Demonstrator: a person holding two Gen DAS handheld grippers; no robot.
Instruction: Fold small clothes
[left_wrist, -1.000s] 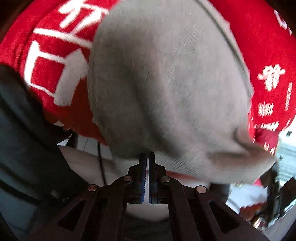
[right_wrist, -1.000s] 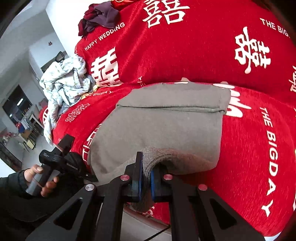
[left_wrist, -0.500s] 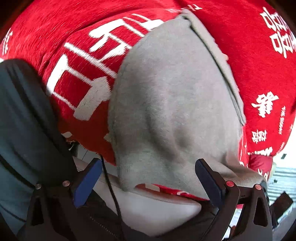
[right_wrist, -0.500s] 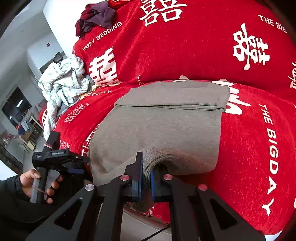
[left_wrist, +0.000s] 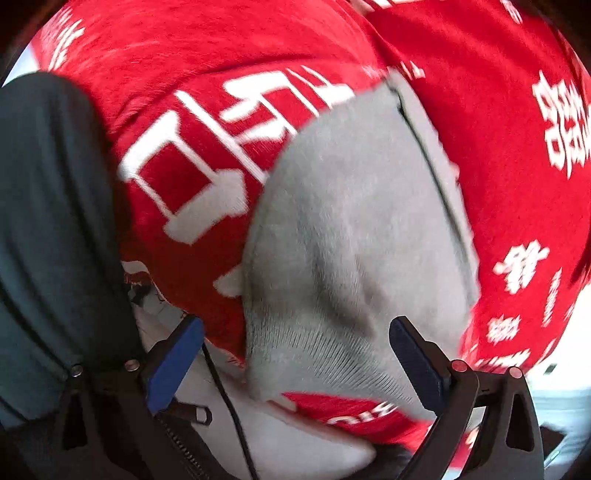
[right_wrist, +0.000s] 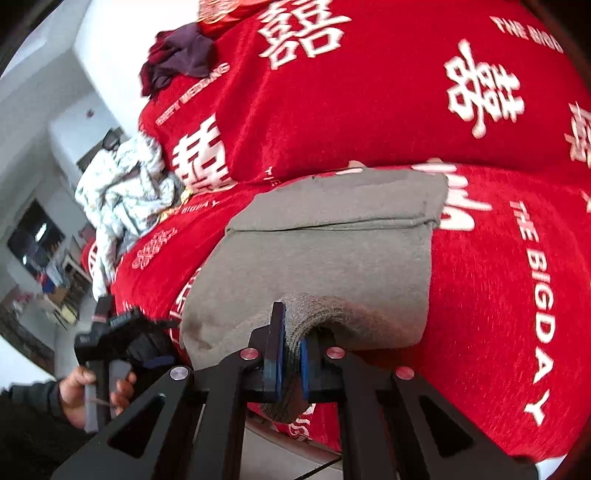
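Observation:
A grey knit garment (right_wrist: 332, 254) lies folded on the red cover (right_wrist: 498, 266) of a sofa seat, its near edge hanging over the front. My right gripper (right_wrist: 290, 350) is shut on a bunched fold of that near hem. In the left wrist view the same grey garment (left_wrist: 354, 240) fills the middle. My left gripper (left_wrist: 295, 354) stands wide open just off the garment's near left corner, its blue pads (left_wrist: 173, 363) apart and pressing on nothing. From the right wrist view the left gripper (right_wrist: 118, 332) shows at the lower left, held by a hand (right_wrist: 77, 391).
A crumpled pale patterned cloth (right_wrist: 122, 184) lies at the sofa's left end. A dark purple garment (right_wrist: 177, 55) sits on top of the backrest. A dark sleeve (left_wrist: 51, 221) fills the left of the left wrist view. A black cable (left_wrist: 229, 406) hangs below the seat edge.
The left gripper, shut on the grey garment's edge a second ago, has opened wide and drawn back and up. The right gripper keeps its hold on the hem.

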